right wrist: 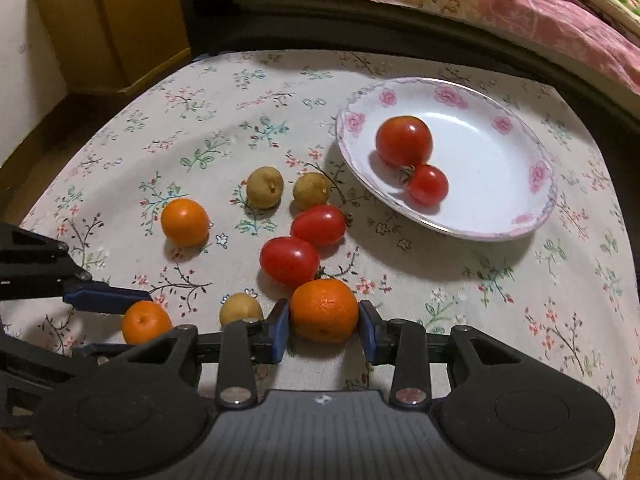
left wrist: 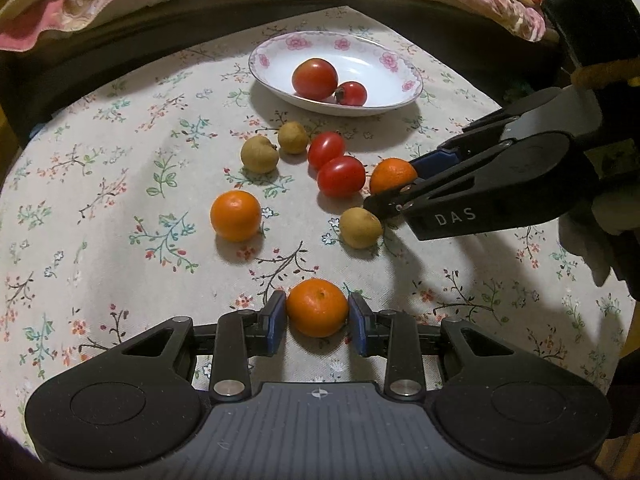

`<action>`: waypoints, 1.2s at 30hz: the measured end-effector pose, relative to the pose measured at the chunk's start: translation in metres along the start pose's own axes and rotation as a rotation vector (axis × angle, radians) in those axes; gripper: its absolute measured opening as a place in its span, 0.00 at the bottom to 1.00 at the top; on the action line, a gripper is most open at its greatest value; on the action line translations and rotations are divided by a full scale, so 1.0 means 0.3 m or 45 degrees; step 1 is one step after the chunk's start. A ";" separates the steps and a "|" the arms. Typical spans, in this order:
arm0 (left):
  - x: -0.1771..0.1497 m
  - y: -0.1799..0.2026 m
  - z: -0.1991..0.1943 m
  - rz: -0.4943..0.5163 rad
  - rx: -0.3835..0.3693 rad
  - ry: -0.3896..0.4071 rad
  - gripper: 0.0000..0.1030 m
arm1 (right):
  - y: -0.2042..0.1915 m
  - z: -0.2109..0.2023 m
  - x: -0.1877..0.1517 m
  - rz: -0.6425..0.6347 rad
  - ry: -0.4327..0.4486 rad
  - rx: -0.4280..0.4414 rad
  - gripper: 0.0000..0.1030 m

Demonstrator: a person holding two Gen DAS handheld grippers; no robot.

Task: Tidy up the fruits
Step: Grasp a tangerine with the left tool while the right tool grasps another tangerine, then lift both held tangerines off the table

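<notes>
So far only two tomatoes [right wrist: 404, 141] lie in the plate [right wrist: 536, 208] at 2 o'clock; each gripper, left gripper [left wrist: 317, 317] and right gripper [right wrist: 323, 322], brackets a tangerine, clamping uncertain; seven fruits remain loose

Setting: a home, most likely a bedroom or living room.
Table [right wrist: 400, 80]: round, covered with a cloth printed in small flowers and twigs.
Dish [left wrist: 276, 46]: household china, white, with pink roses round the rim.
Bedding [right wrist: 500, 4]: pink flowered quilts or blankets, rumpled, lying just behind the table.
Cardboard box [right wrist: 120, 20]: standing on the floor at the left.
Lighting: dim, warm, indoor.
</notes>
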State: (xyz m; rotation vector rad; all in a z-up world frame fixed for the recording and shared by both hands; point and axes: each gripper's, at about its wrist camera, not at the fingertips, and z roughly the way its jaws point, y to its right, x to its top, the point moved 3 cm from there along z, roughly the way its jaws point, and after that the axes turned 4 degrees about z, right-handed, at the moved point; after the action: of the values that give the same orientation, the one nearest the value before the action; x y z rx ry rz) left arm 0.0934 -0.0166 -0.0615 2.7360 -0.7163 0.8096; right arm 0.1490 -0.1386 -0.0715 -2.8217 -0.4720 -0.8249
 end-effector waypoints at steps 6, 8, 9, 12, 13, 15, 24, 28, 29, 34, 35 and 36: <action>-0.012 0.011 -0.007 0.030 0.016 0.003 0.40 | -0.006 -0.039 -0.049 0.034 -0.043 -0.009 0.37; -0.015 0.020 -0.012 0.040 0.020 0.002 0.40 | -0.010 -0.064 -0.076 0.041 -0.049 -0.005 0.37; -0.016 0.023 -0.015 0.045 0.022 0.002 0.40 | -0.011 -0.075 -0.090 0.047 -0.054 -0.004 0.37; -0.020 0.034 -0.025 0.058 0.031 0.012 0.40 | -0.015 -0.102 -0.135 0.062 -0.066 -0.005 0.37; -0.020 0.035 -0.025 0.058 0.034 0.015 0.40 | -0.019 -0.108 -0.149 0.059 -0.069 -0.007 0.37; -0.021 0.034 -0.021 0.057 0.038 0.010 0.41 | -0.021 -0.115 -0.174 0.077 -0.079 -0.011 0.37; -0.022 0.050 -0.029 0.095 0.058 0.023 0.54 | -0.021 -0.150 -0.231 0.116 -0.067 -0.023 0.49; -0.023 0.039 -0.022 0.093 0.069 0.019 0.57 | -0.030 -0.149 -0.224 0.077 -0.055 -0.026 0.54; -0.023 0.036 -0.019 0.092 0.071 0.017 0.58 | -0.031 -0.149 -0.221 0.072 -0.052 -0.023 0.54; -0.021 0.025 -0.005 0.088 0.069 0.013 0.58 | -0.023 -0.142 -0.226 0.083 -0.074 -0.016 0.54; -0.020 0.026 -0.004 0.092 0.069 0.014 0.58 | -0.023 -0.144 -0.230 0.086 -0.074 -0.011 0.54; -0.019 0.027 -0.003 0.095 0.069 0.015 0.58 | -0.023 -0.146 -0.232 0.086 -0.072 -0.009 0.54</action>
State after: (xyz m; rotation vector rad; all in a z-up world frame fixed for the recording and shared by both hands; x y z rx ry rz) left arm 0.0848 -0.0211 -0.0635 2.7644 -0.8099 0.8723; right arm 0.0693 -0.1606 -0.0726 -2.8569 -0.3801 -0.7373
